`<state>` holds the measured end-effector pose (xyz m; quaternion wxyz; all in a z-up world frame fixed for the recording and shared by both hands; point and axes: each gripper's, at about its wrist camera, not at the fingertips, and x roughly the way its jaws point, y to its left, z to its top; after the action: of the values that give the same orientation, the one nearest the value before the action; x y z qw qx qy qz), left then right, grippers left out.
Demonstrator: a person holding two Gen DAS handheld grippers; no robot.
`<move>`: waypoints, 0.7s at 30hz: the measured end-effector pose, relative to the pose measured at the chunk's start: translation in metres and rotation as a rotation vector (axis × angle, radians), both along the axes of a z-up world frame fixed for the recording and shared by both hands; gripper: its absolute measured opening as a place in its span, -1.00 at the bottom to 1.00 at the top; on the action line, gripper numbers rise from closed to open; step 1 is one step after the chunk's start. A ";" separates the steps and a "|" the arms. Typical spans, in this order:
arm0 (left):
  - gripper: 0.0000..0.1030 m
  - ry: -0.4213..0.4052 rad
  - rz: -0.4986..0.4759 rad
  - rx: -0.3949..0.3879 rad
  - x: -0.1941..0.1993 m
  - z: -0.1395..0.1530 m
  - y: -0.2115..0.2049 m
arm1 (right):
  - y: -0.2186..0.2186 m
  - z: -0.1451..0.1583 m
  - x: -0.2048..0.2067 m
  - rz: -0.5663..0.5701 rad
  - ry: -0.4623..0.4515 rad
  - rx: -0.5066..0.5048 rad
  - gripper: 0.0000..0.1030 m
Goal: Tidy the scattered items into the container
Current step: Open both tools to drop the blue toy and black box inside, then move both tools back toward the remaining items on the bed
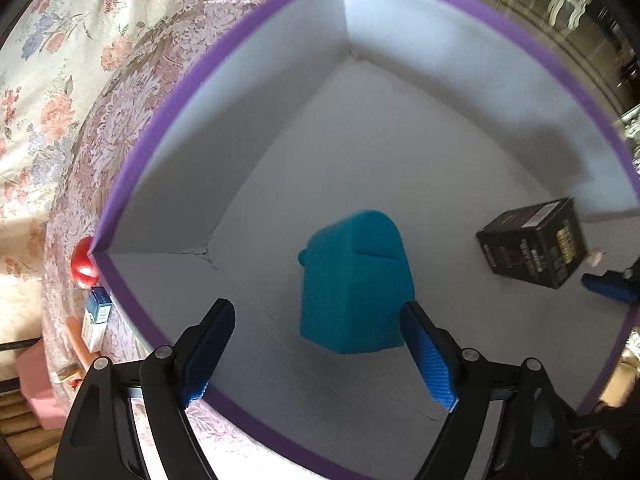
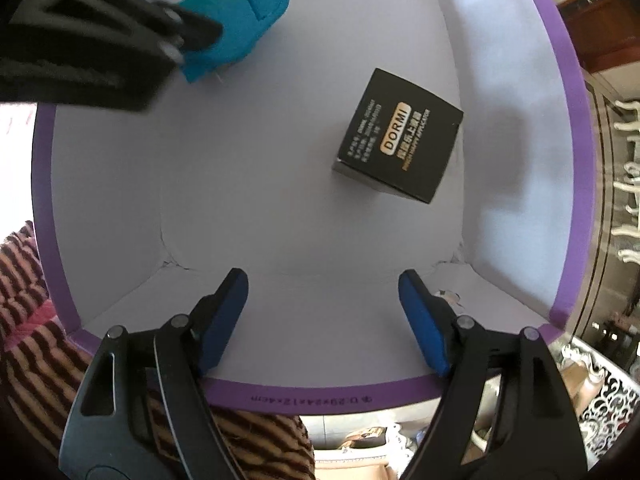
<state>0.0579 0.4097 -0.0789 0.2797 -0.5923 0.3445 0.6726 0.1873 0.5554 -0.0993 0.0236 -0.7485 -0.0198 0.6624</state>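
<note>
A white box container with a purple rim [image 1: 168,120] [image 2: 568,120] fills both views. On its floor lies a teal soft pouch [image 1: 352,280] [image 2: 240,12], slightly blurred. A black carton printed DORMI [image 1: 532,244] [image 2: 400,136] stands further right inside the container. My left gripper [image 1: 316,312] hangs open just above the pouch, its blue pads wide apart on either side; it also shows as a black frame [image 2: 120,32] in the right wrist view. My right gripper [image 2: 324,278] is open and holds nothing, over the container's near wall; one blue fingertip [image 1: 608,284] shows in the left wrist view.
Outside the container's left corner, on a floral tablecloth [image 1: 120,112], sit a red round object [image 1: 84,264] and a small blue-and-white carton [image 1: 96,316]. Striped fabric [image 2: 24,300] lies beside the container's near left. White chair legs [image 2: 628,168] stand on the floor to the right.
</note>
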 end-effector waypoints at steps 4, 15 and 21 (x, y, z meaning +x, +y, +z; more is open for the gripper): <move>0.65 -0.012 -0.030 0.047 0.009 0.012 -0.021 | 0.002 0.012 0.011 -0.060 0.028 0.021 0.55; 0.66 -0.126 0.044 0.439 -0.021 0.061 -0.008 | 0.026 0.091 0.026 -0.344 0.312 0.081 0.56; 0.68 -0.131 0.136 0.574 -0.028 0.073 -0.039 | -0.033 0.097 -0.019 -0.345 0.454 0.061 0.56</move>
<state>0.0299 0.3705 -0.0063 0.4116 -0.5528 0.0811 0.7200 0.1683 0.5229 -0.0024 0.1624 -0.5722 0.0940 0.7984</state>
